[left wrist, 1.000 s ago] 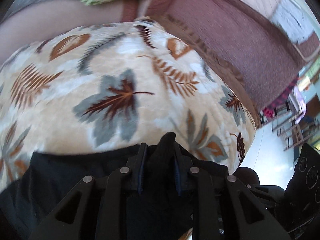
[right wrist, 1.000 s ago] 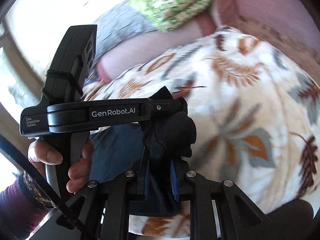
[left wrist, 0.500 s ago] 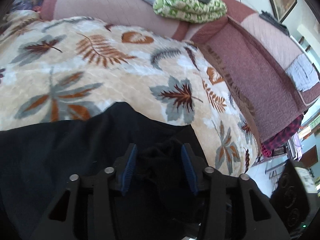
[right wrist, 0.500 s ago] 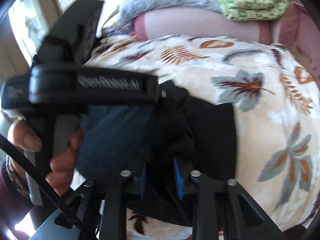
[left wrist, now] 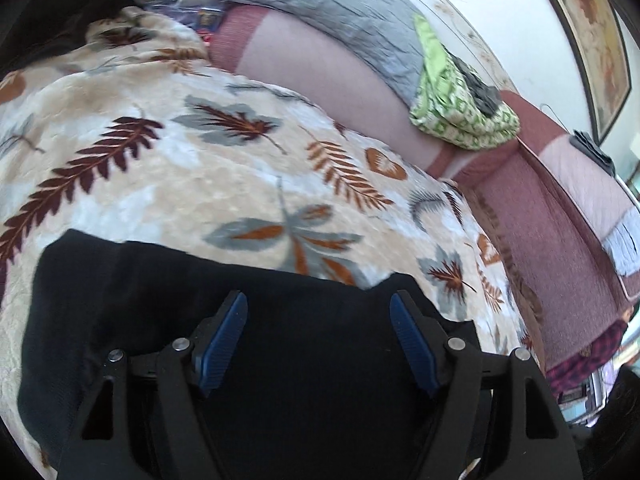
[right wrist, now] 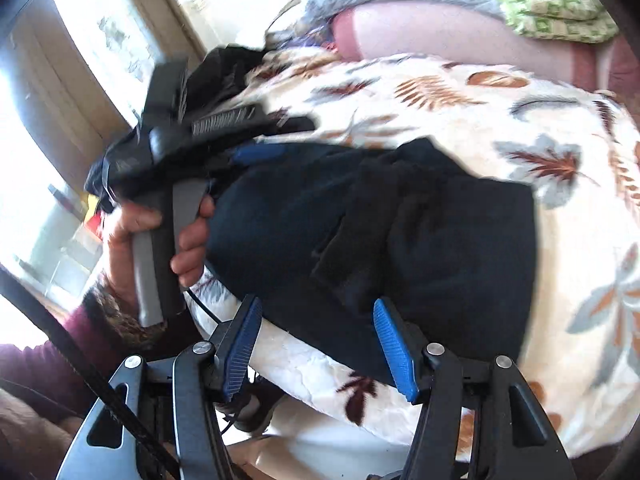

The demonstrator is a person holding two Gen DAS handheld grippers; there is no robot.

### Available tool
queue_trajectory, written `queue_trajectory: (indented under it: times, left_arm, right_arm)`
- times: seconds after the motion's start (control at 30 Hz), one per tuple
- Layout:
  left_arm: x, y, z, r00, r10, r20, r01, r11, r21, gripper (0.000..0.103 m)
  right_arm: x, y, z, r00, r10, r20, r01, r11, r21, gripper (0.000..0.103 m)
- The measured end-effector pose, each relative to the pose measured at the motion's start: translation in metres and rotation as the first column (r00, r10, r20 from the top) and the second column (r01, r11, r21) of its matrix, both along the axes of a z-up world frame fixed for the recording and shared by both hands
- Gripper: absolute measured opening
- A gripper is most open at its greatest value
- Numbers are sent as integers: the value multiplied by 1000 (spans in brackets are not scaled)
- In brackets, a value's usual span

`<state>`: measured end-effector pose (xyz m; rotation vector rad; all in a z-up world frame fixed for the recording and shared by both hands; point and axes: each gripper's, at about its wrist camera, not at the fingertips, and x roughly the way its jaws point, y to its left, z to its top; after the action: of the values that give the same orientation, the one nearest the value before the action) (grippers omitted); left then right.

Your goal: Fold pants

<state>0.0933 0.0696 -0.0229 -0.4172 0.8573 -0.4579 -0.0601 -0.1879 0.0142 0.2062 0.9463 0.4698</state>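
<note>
The black pants (left wrist: 160, 300) lie folded in a flat block on the leaf-patterned blanket (left wrist: 180, 168). They also show in the right wrist view (right wrist: 420, 232), with a bunched layer on top. My left gripper (left wrist: 318, 304) is open, its blue pads spread just above the pants, holding nothing. My right gripper (right wrist: 316, 312) is open and empty at the pants' near edge. The left gripper also shows in the right wrist view (right wrist: 264, 140), held in a hand at the pants' far left end.
A maroon sofa back (left wrist: 328, 76) runs behind the blanket, with a grey quilt (left wrist: 340, 12) and a green patterned cloth (left wrist: 460, 108) on it. Another dark garment (left wrist: 60, 12) lies at the blanket's far left. The blanket's near edge (right wrist: 340, 392) drops off below the pants.
Both grippers were shut on bunched black fabric. They lowered it onto the blanket, opened, and let the pants go. The pants now lie flat.
</note>
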Motion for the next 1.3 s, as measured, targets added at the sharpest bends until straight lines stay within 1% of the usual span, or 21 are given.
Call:
queue_trajectory:
  times: [0.1, 0.13, 0.17, 0.2, 0.23, 0.27, 0.3, 0.37, 0.43, 0.5, 0.6, 0.67, 0.8, 0.87, 0.93, 0.97, 1.0, 1.03, 1.13, 1.2, 1.3]
  left_arm:
    - [1, 6, -3, 1000, 16, -11, -16, 1000, -1, 73]
    - [0, 5, -2, 1000, 16, -4, -16, 1000, 5, 73]
    - [-2, 3, 0, 1000, 19, 10, -19, 1000, 25, 73]
    - [-4, 2, 2, 999, 23, 24, -24, 998, 52, 73]
    - [-7, 0, 3, 999, 26, 38, -29, 996, 80, 73]
    - [-8, -1, 4, 998, 29, 52, -34, 994, 108, 73]
    - [-10, -2, 6, 997, 35, 67, -44, 990, 136, 73]
    - [-12, -1, 8, 995, 49, 90, -64, 983, 170, 73]
    - [-12, 3, 10, 994, 61, 94, -76, 983, 168, 73]
    - [-10, 9, 8, 995, 70, 73, -79, 988, 136, 73]
    - [-7, 20, 6, 996, 81, 33, -83, 994, 75, 73]
    - [-7, 28, 6, 996, 90, 20, -91, 995, 37, 73]
    - [-9, 35, 10, 993, 117, 16, -117, 993, 9, 74]
    - [-9, 36, 10, 993, 122, 13, -121, 993, -4, 74]
    - [-10, 37, 11, 991, 129, 16, -129, 992, -7, 74]
    - [-11, 38, 12, 990, 137, 20, -137, 991, -8, 74]
    - [-13, 41, 14, 989, 145, 24, -144, 989, -13, 74]
    - [-17, 46, 18, 987, 159, 37, -158, 987, -22, 74]
    - [-28, 63, 29, 969, 232, 81, -233, 972, 0, 76]
    - [-39, 83, 35, 950, 295, 105, -298, 955, 6, 82]
    - [-53, 120, 31, 916, 395, 76, -395, 919, -14, 84]
  right_arm:
    - [11, -17, 12, 994, -103, 29, 103, 994, -24, 62]
    - [19, -21, 13, 990, -136, 29, 137, 990, -31, 56]
    - [29, -24, 14, 986, -166, 23, 167, 985, -38, 42]
    - [39, -23, 13, 982, -188, 14, 188, 981, -40, 34]
    - [51, -20, 9, 980, -200, -1, 200, 979, -30, 22]
    - [63, -18, 3, 980, -198, -23, 198, 980, -7, 15]
    - [73, -13, -2, 981, -189, -52, 190, 982, 14, 14]
    - [94, 0, -19, 979, -163, -123, 170, 984, 52, 14]
    - [111, 10, -34, 976, -157, -149, 166, 985, 48, 14]
    - [122, 16, -37, 979, -154, -131, 162, 985, 56, 15]
    - [135, 18, -40, 972, -141, -186, 161, 982, 97, 16]
    - [130, 12, -29, 972, -145, -186, 172, 976, 137, 17]
    - [100, 0, -13, 976, -161, -146, 189, 961, 203, 17]
    - [86, 3, -20, 976, -132, -176, 165, 967, 194, 20]
    - [76, 16, -41, 969, -72, -236, 111, 981, 157, 24]
    - [70, 20, -46, 973, -51, -226, 88, 984, 154, 24]
    - [64, 21, -45, 981, -60, -186, 89, 985, 150, 24]
    - [62, 23, -43, 982, -63, -178, 89, 986, 141, 26]
    - [65, 23, -40, 979, -51, -198, 84, 983, 162, 37]
    - [65, 22, -35, 979, -51, -197, 84, 982, 167, 41]
    - [62, 22, -26, 985, -39, -170, 68, 983, 170, 46]
